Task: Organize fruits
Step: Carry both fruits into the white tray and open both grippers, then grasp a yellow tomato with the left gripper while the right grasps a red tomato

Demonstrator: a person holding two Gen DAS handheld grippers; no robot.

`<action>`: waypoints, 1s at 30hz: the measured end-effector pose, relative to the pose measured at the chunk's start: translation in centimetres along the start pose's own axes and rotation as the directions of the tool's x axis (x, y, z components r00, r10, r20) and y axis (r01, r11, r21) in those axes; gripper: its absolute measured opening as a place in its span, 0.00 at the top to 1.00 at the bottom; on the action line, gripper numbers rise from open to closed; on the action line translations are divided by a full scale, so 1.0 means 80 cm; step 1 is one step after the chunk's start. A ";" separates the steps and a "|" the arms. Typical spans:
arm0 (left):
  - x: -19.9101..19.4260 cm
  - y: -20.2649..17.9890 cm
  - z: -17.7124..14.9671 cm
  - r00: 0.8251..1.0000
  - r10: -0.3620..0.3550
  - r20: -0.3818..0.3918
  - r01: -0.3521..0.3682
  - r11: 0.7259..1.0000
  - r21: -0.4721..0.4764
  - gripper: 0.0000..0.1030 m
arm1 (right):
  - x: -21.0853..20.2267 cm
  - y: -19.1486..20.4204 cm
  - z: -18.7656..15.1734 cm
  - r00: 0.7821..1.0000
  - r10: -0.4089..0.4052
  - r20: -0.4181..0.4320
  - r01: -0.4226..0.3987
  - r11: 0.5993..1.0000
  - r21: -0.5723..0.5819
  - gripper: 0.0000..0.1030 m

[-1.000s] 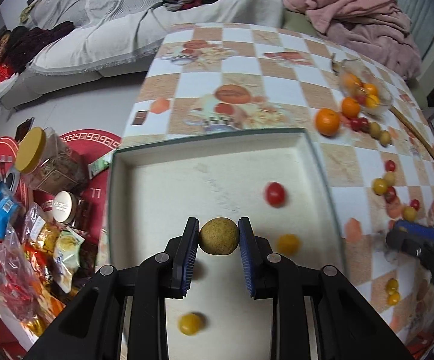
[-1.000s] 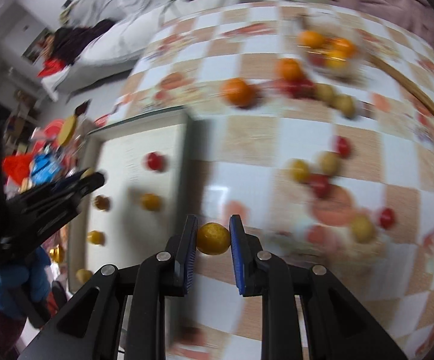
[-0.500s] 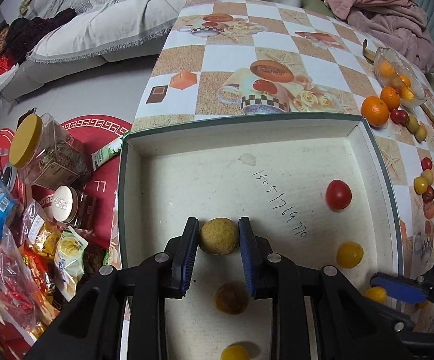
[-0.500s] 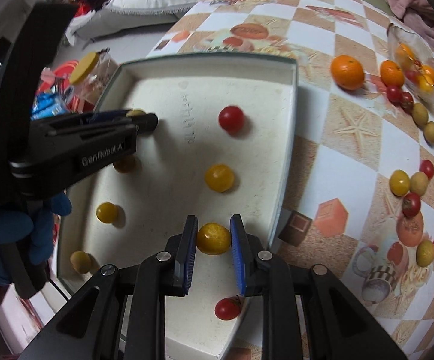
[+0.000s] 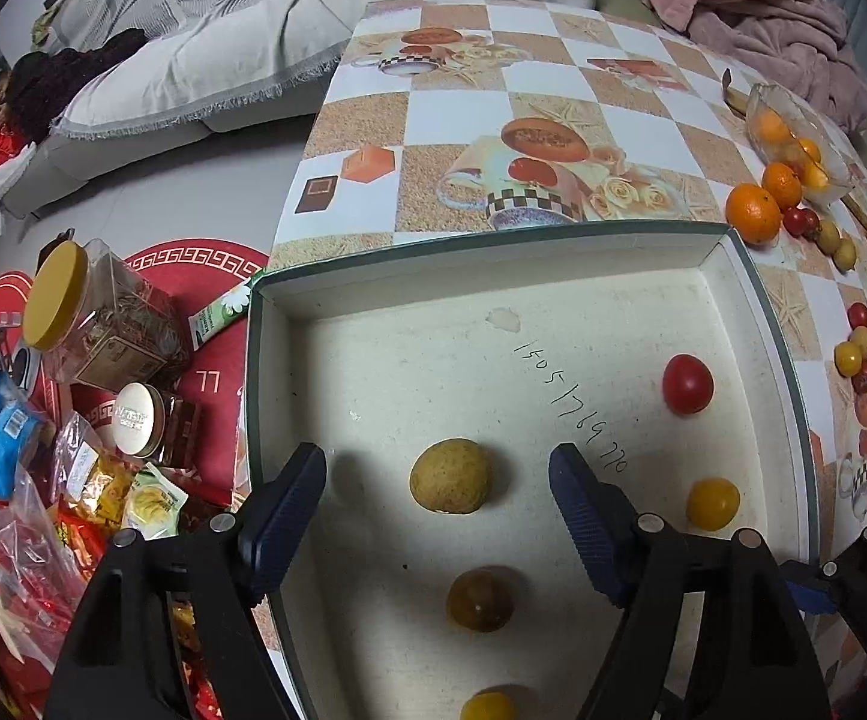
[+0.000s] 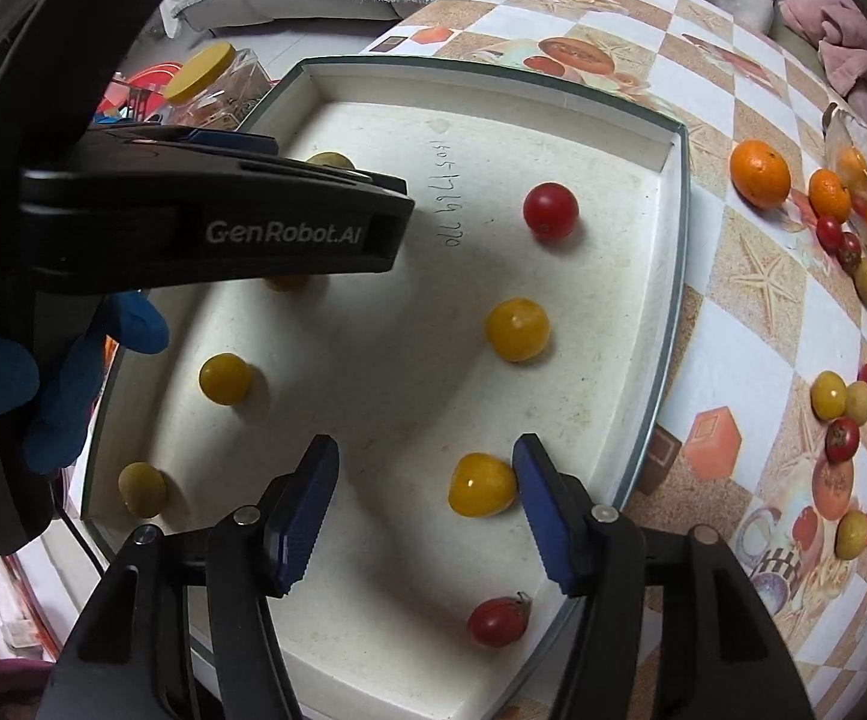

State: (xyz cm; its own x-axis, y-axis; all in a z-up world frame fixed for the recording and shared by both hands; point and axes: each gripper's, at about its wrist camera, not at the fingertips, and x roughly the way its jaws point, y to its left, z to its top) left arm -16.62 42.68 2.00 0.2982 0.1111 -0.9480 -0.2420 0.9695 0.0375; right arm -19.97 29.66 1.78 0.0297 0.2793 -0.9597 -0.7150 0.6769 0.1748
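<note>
So far you have eight small fruits lying in the shallow white tray (image 6: 670, 228) on the checked counter (image 5: 559, 84). Your left hand-held gripper (image 5: 438, 492) has just been opening; its blue pads stand well clear on both sides of a rough tan fruit (image 5: 450, 475), which rests on the tray floor — released, not gripped. Your right hand-held gripper (image 6: 427, 495) has also just been opening over the tray's near right part. A yellow tomato (image 6: 482, 485) sits between its jaws, touching or almost touching the right pad, with a wide gap to the left pad — let go as well.

Elsewhere in the tray lie a red tomato (image 6: 551, 210), more yellow ones and another red one near the front rim.

Much is left, I judge. An orange (image 6: 759, 173), a second smaller one, and scattered red, yellow and tan fruits sit loose on the counter to the tray's right, beside a clear dish (image 5: 793, 138) holding a few orange fruits.
</note>
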 end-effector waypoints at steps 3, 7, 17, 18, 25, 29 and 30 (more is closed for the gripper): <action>-0.001 0.001 0.000 1.000 -0.006 0.000 0.006 1.000 -0.001 0.24 | -0.009 0.006 -0.003 1.000 0.009 0.024 -0.009 1.000 -0.009 0.17; -0.003 -0.001 0.000 1.000 -0.005 0.001 0.005 1.000 0.006 0.24 | -0.027 0.005 -0.007 0.999 0.009 0.047 -0.008 1.000 -0.021 0.14; -0.025 -0.027 0.000 1.000 -0.001 0.027 -0.001 0.998 0.057 0.24 | -0.081 -0.056 -0.035 0.992 -0.047 0.116 0.032 0.992 0.125 0.14; -0.028 -0.036 0.001 1.000 -0.007 0.029 0.005 0.997 0.072 0.24 | -0.087 -0.066 -0.041 0.991 -0.058 0.117 0.040 0.988 0.149 0.14; -0.047 -0.104 0.009 0.997 -0.048 0.057 0.038 0.985 0.168 0.24 | -0.099 -0.134 -0.085 0.991 -0.099 0.086 0.068 0.950 0.306 0.14; -0.059 -0.140 0.015 0.994 -0.086 0.070 0.070 0.977 0.200 0.24 | -0.104 -0.172 -0.107 0.991 -0.122 0.064 0.090 0.925 0.368 0.14; -0.061 -0.151 0.017 0.993 -0.100 0.069 0.084 0.975 0.206 0.24 | -0.105 -0.182 -0.111 0.989 -0.131 0.061 0.099 0.919 0.382 0.14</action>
State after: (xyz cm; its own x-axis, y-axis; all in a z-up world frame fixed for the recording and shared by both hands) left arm -13.88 30.71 6.59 0.3842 0.0282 -0.9228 -0.0206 0.9995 0.0220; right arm -16.01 11.36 5.33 0.1656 0.2286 -0.9593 -0.3870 0.9098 0.1500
